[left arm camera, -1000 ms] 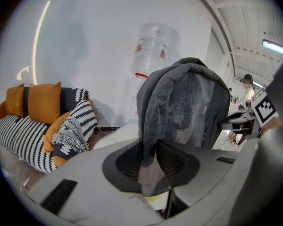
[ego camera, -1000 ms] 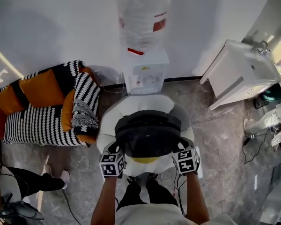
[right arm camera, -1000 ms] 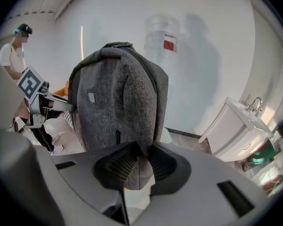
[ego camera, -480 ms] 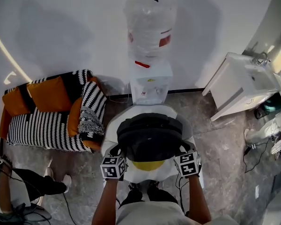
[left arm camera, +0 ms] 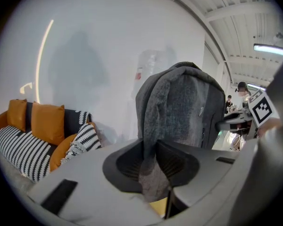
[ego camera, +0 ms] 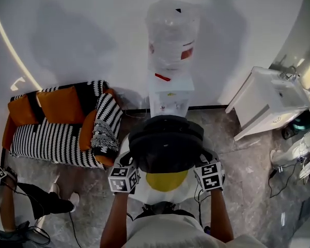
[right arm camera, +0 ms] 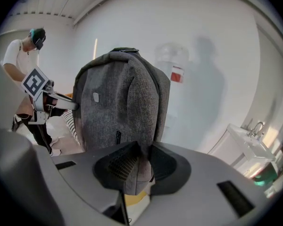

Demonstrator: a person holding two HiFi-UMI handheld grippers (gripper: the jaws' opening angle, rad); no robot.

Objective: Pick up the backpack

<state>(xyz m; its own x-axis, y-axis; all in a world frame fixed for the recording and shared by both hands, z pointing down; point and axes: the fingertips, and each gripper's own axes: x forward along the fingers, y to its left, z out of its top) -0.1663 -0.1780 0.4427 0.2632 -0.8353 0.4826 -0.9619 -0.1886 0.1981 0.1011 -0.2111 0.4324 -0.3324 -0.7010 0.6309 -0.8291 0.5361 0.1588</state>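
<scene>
I'm reading this as an office lounge or break corner: water dispenser (ego camera: 170,94) topped with a big bottle (ego camera: 171,35) against a white wall, striped sofa (ego camera: 46,141) with orange cushions (ego camera: 59,104), white sink unit (ego camera: 271,97), grey stone-look floor (ego camera: 237,164), ceiling strip light (left arm camera: 272,49).

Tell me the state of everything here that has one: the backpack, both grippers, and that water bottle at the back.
backpack: upright, gripped on both sides, held above the white table
left gripper: shut, fingers pinching the backpack's grey fabric
right gripper: shut, fingers pinching the backpack's other side
water bottle: upside down on the dispenser, wrapped in clear plastic
</scene>
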